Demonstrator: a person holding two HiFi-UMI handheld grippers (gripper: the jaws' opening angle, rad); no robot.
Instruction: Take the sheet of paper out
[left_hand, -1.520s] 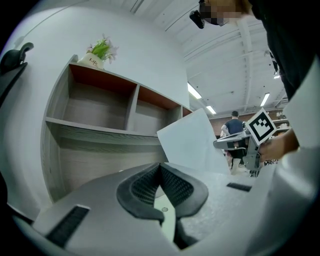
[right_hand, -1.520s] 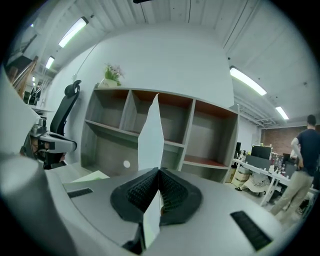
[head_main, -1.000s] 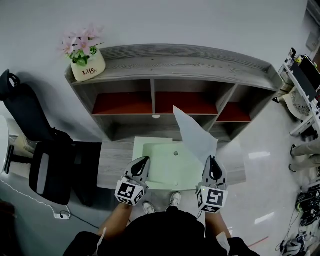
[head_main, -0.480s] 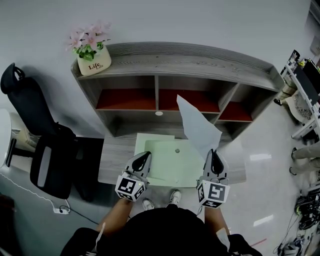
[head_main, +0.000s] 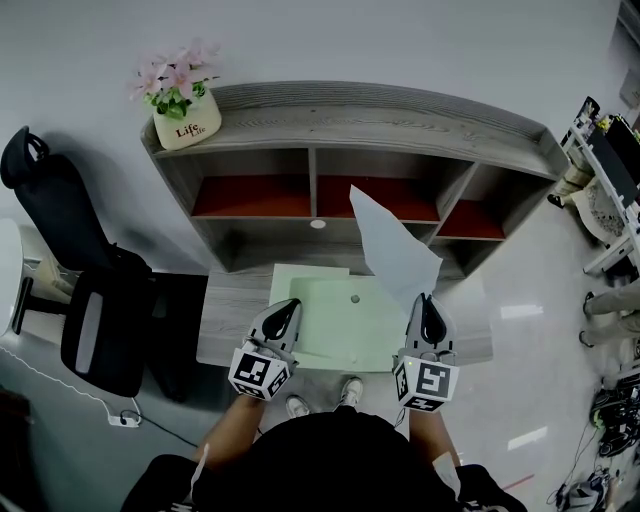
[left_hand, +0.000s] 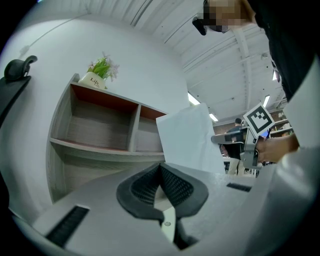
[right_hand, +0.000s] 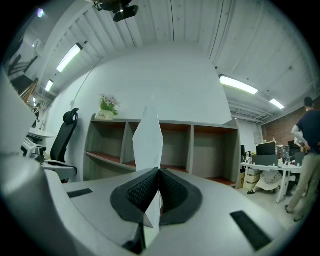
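Observation:
A white sheet of paper (head_main: 393, 248) stands up from my right gripper (head_main: 425, 307), which is shut on its lower edge. In the right gripper view the sheet of paper (right_hand: 148, 141) rises from between the closed pads. My left gripper (head_main: 286, 314) is shut with nothing in it, over the near left corner of a pale green folder (head_main: 335, 320) lying on the grey desk (head_main: 228, 320). From the left gripper view, the sheet of paper (left_hand: 187, 137) is held up at the right by the right gripper (left_hand: 235, 140).
A grey shelf unit (head_main: 360, 170) with red-backed compartments stands behind the desk; a flower pot (head_main: 182, 118) sits on its top left. A black office chair (head_main: 85, 300) is at the left. Tables and cables lie at the right (head_main: 610, 190).
The view shifted slightly between the earliest frame and now; the paper stays pinched and raised in the right gripper. Both grippers have barely moved.

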